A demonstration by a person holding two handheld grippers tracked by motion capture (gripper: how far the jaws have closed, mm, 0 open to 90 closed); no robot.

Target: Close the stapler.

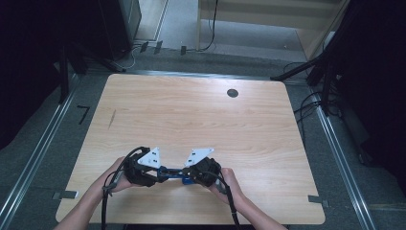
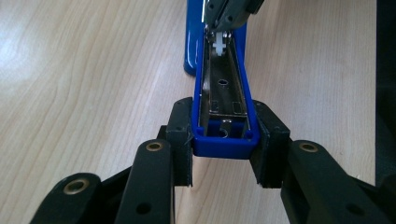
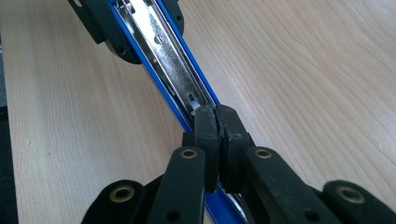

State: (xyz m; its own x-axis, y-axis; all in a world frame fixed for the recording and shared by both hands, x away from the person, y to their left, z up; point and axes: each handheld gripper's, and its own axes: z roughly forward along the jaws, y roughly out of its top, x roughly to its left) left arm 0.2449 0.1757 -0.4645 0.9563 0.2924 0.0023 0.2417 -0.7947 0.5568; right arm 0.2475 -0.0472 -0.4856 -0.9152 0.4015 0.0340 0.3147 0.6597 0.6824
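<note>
Left gripper (image 1: 155, 173) sits at the near edge of the desk (image 1: 201, 115), fingers (image 2: 180, 135) clamped on both sides of the blue stapler (image 2: 223, 107) at its end — solid grip, the open channel faces the camera. In the left gripper view the metal staple tray (image 2: 223, 91) looks empty, white pusher (image 2: 219, 43) up at the far end, blue base lying on the wood behind it.

Stapler spans the gap between the two hands, low over the desk, near the person's side.

Right gripper (image 1: 191, 176) comes in from the other end. Its fingers (image 3: 208, 128) are fully closed, pads pressed together, tips resting on top of the tray rail (image 3: 163, 56) — can't tell if anything thin is pinched between them.

Status, my read: stapler is opened and held steady, that part's done. No staples visible in the channel or on the desk, so loading or clearing the tray, then shutting it, looks left to do
</note>
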